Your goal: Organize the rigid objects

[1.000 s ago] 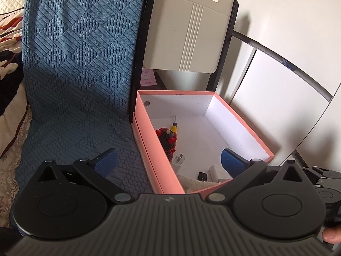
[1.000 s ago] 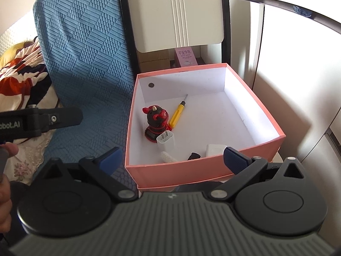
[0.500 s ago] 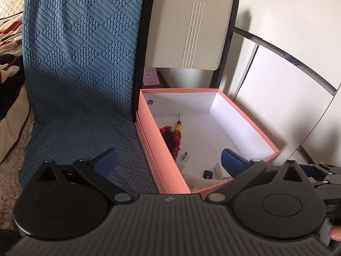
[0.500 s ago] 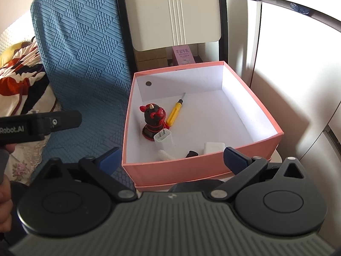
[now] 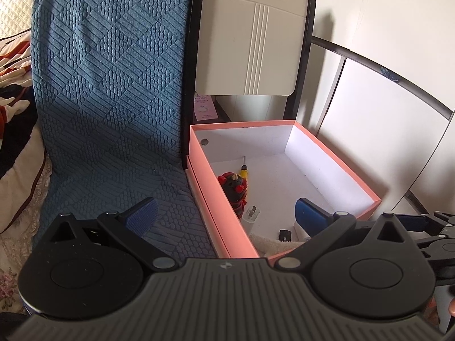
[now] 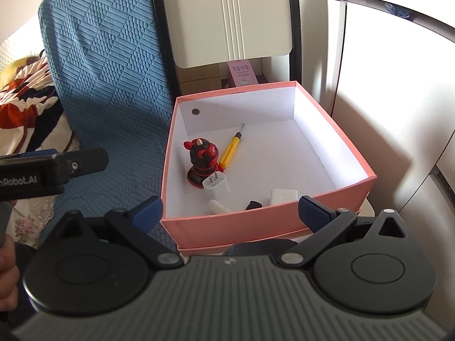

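Note:
A pink box [image 6: 284,218] with a white inside stands on a stool; it also shows in the left wrist view [image 5: 224,213]. In it are a black and red figurine [image 6: 202,159], a yellow screwdriver [image 6: 231,148], a white plug adapter [image 6: 215,185], a white block [image 6: 283,196], a small black piece [image 6: 253,205] and a fuzzy white piece [image 6: 217,207]. My right gripper [image 6: 230,211] is open and empty in front of the box's near wall. My left gripper [image 5: 226,213] is open and empty at the box's left near corner.
A blue quilted cover [image 5: 108,85] hangs over a seat left of the box. A beige folding chair back [image 6: 227,14] stands behind it, with a pink carton [image 6: 241,72] below. White panels with a dark rail [image 6: 398,85] are on the right. A patterned blanket [image 6: 22,99] lies far left.
Both grippers have drifted slightly, so the box sits a little lower and more to the right in the left view. Both stay open and empty. The box's contents have not moved.

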`<action>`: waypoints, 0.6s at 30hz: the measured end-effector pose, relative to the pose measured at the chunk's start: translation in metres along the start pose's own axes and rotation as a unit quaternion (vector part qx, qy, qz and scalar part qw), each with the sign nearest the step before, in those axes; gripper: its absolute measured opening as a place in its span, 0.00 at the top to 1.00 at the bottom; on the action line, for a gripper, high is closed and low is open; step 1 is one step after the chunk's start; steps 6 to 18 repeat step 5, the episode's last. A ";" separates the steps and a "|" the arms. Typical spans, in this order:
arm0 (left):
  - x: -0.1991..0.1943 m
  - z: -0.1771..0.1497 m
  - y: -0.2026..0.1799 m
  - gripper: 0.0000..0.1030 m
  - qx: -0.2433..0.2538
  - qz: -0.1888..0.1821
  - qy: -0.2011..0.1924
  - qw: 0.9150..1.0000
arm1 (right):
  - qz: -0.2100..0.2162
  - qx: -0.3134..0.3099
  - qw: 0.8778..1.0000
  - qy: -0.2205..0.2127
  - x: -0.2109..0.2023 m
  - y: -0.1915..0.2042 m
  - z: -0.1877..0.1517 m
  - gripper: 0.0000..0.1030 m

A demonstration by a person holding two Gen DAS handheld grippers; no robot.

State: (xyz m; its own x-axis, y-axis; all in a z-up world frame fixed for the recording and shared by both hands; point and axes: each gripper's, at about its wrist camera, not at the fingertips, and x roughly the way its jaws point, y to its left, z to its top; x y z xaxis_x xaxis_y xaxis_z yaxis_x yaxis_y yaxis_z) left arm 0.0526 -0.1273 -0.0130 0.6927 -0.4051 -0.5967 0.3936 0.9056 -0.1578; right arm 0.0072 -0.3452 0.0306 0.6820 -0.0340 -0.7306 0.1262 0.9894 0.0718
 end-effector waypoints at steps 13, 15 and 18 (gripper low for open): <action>0.000 0.000 0.000 0.00 0.001 -0.001 0.002 1.000 | 0.001 -0.002 1.000 -0.001 -0.001 0.001 0.000 0.00; 0.000 0.000 0.000 0.00 0.001 -0.001 0.002 1.000 | 0.001 -0.002 1.000 -0.001 -0.001 0.001 0.000 0.00; 0.000 0.000 0.000 0.00 0.001 -0.001 0.002 1.000 | 0.001 -0.002 1.000 -0.001 -0.001 0.001 0.000 0.00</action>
